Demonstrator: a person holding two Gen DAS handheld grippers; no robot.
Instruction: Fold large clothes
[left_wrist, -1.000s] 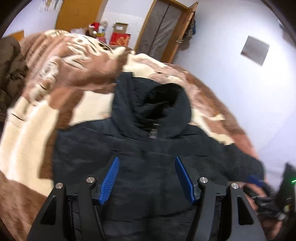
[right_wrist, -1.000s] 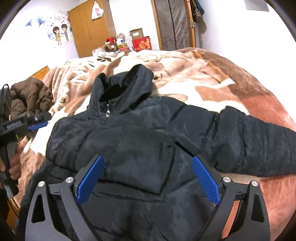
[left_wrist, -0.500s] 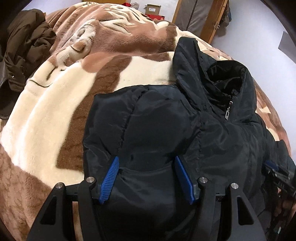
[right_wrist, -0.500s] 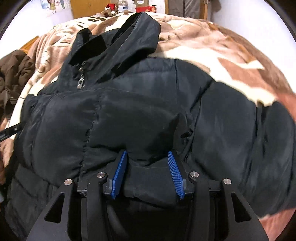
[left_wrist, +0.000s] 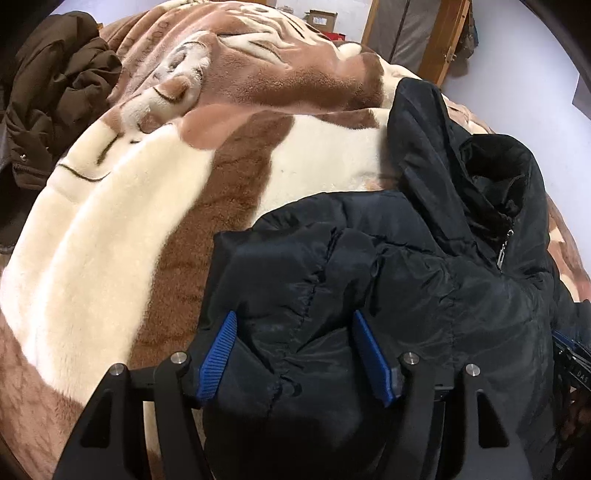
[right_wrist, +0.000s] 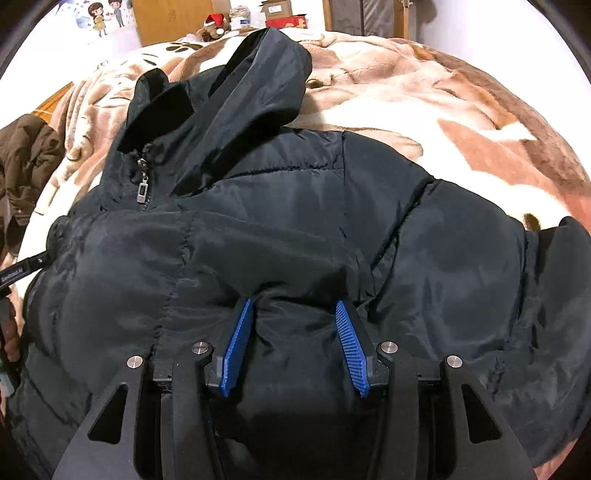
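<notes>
So there's a big black puffer jacket (right_wrist: 295, 229) spread front-up on a brown and cream blanket (left_wrist: 110, 236), filling most of the right wrist view and the lower right of the left wrist view. Its zipper (right_wrist: 142, 190) sits at the upper left of the right view, with the hood (right_wrist: 258, 85) flopped up toward the top center.

The left gripper (left_wrist: 293, 350), bottom center of its frame, has its blue pads (left_wrist: 218, 350) on either side of a puffy bunch of the jacket's edge. The jaws are opening a bit right now with the fabric between them, and the pads look like they're still touching it on both sides.

The right gripper (right_wrist: 293, 343), bottom center of its view, is clenched on a fold of the jacket, and you can see the fabric puckering where the pads (right_wrist: 349, 343) pinch it.

A brown coat (left_wrist: 48, 103) is heaped at the upper left of the left view. There's a wardrobe (right_wrist: 173, 18) and a cardboard box (right_wrist: 277, 11) along the top of the right view, plus a cartoon sticker (right_wrist: 107, 16) on the wall at upper left.
</notes>
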